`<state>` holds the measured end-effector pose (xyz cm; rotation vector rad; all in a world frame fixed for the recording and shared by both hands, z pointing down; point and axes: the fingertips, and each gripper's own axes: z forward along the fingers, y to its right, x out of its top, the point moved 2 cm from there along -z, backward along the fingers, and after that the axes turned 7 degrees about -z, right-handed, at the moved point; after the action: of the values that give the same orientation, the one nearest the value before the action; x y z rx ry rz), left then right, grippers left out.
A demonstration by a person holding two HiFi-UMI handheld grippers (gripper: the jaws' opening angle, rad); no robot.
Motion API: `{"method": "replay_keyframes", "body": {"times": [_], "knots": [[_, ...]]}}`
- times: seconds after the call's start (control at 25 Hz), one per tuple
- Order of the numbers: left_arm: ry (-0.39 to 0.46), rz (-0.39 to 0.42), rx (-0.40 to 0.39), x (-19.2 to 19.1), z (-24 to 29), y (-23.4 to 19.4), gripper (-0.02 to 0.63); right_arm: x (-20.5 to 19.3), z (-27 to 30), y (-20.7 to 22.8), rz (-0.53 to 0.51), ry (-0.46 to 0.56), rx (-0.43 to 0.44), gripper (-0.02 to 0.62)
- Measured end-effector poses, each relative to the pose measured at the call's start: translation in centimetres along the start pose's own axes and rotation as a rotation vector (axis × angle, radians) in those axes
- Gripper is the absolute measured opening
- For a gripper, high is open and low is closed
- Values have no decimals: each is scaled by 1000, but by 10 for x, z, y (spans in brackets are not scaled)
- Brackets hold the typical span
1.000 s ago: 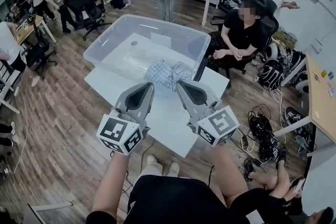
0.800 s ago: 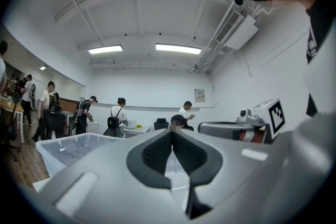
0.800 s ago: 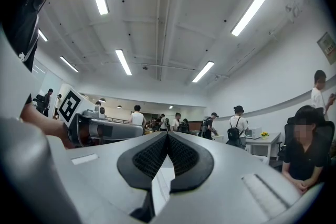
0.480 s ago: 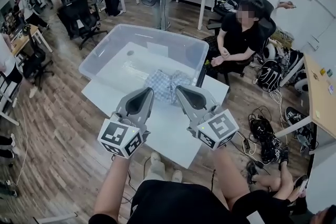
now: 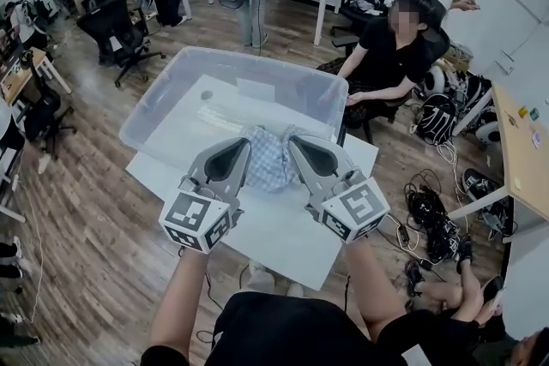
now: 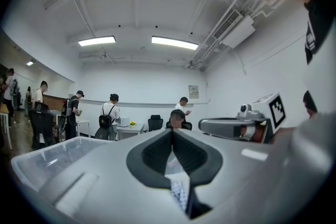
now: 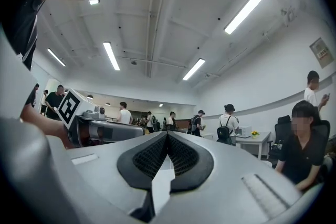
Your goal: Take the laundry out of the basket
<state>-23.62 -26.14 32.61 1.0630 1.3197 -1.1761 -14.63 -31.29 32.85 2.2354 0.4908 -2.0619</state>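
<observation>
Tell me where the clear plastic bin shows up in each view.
Head view: clear plastic bin, upper centre.
Left gripper view: lower left.
Right gripper view: not in it.
Shared landmark: seated person in black, in all three.

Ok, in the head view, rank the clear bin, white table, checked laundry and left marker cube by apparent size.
1. Clear bin.
2. White table, though much of it is covered, so its place is unsure.
3. Checked laundry and left marker cube look alike; the cube is nearer the camera, so no ranking.
</observation>
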Motion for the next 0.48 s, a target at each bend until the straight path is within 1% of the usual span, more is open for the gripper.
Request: {"method": "replay_keyframes", "body": {"times": [0.16, 0.32, 0.4, 0.48], "knots": [[-24, 20, -46, -1, 20, -25, 8, -7, 22, 10, -8, -15, -32, 0], [-59, 64, -129, -6, 37, -40, 8, -16, 40, 21, -16, -39, -69, 0], [-99, 103, -179, -13, 48, -46, 8, -21, 49, 27, -20, -51, -85, 0], [-160, 135, -228, -23, 59, -54, 9, -26, 56, 31, -21, -66, -102, 0]]}}
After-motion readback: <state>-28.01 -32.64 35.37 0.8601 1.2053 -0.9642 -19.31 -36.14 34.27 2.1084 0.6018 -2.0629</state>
